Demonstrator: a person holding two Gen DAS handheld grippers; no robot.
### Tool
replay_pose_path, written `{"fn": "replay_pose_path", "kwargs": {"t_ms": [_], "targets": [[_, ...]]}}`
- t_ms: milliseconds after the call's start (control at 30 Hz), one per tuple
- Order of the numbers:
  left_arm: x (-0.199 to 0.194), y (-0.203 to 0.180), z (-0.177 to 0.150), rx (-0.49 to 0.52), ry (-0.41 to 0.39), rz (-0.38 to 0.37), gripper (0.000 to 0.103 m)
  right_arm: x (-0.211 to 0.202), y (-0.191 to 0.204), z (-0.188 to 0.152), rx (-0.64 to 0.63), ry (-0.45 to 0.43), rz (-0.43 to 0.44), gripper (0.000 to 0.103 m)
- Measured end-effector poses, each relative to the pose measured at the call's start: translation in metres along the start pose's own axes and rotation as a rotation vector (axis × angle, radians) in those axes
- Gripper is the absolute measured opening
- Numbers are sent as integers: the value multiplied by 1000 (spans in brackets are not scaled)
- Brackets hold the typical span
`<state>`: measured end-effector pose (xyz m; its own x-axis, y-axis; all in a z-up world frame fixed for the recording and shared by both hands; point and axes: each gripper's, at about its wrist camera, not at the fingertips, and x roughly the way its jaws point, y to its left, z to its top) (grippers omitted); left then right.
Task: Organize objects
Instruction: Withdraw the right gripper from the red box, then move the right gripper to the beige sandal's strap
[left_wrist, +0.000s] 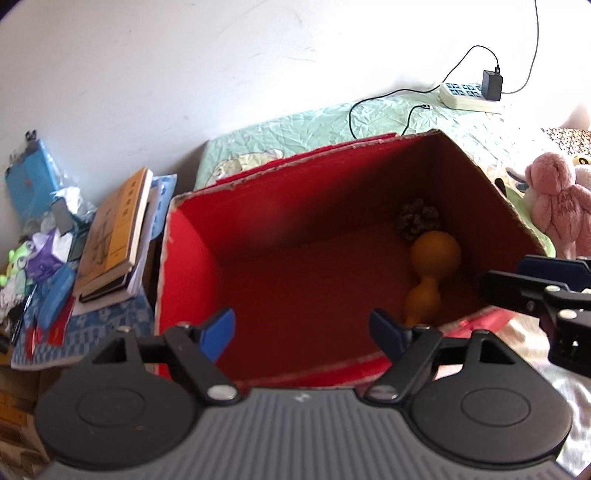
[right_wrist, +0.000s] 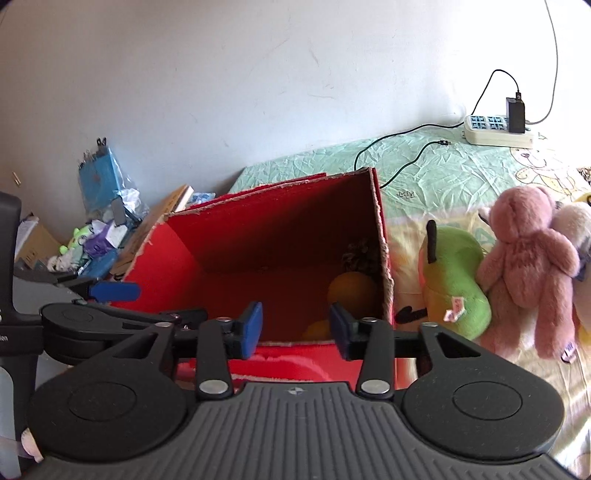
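Left gripper (left_wrist: 303, 334) jaws apart, empty; gourd (left_wrist: 432, 266) beyond, inside box (left_wrist: 192, 236).

Bedroom: bed sheet (right_wrist: 443, 177), plush toys (right_wrist: 524, 266)

The box wall (right_wrist: 384, 258) hides part of the orange gourd (right_wrist: 351, 288) (its lower end especially).

Red box (left_wrist: 192, 236) — orange gourd (left_wrist: 434, 254)
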<state>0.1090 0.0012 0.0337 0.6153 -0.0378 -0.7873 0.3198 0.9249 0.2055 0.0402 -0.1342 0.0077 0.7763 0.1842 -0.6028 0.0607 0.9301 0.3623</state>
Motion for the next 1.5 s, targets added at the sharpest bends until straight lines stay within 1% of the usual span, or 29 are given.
{"fn": "replay_pose_path", "kwargs": {"t_ms": [33,100,400,600,933,1033,1100,1233,1300,1367,1400,1500], "targets": [[-3,-1,-2,-8,-4,12,83,-4,-1,-2,3,-10,12,49],[-10,-3,-6,-23,-18,46,83,-10,-2,-5,0,-12,27,54],[-34,-15,-23,-82,-24,90,83,-25,-10,-18,-20,30,98,54],[-39,-26,-38,-108,4,101,83,-32,-14,-30,-42,61,137,54],[-35,-37,-64,-132,79,97,85,-31,-22,-48,-9,145,184,53],[-35,-37,-75,-139,88,77,86,-31,-25,-55,-3,163,202,52],[-34,-36,-83,-144,96,61,86,-30,-25,-59,-3,175,210,47],[-36,-32,-100,-160,96,-12,85,-26,-31,-67,27,203,224,42],[-37,-33,-107,-164,91,-50,85,-23,-34,-70,55,222,235,37],[-39,-35,-114,-160,85,-87,83,-19,-36,-73,84,238,253,35],[-39,-36,-116,-158,83,-98,82,-18,-37,-74,96,244,261,34],[-38,-38,-119,-151,73,-127,80,-13,-38,-76,123,260,275,34]]}}
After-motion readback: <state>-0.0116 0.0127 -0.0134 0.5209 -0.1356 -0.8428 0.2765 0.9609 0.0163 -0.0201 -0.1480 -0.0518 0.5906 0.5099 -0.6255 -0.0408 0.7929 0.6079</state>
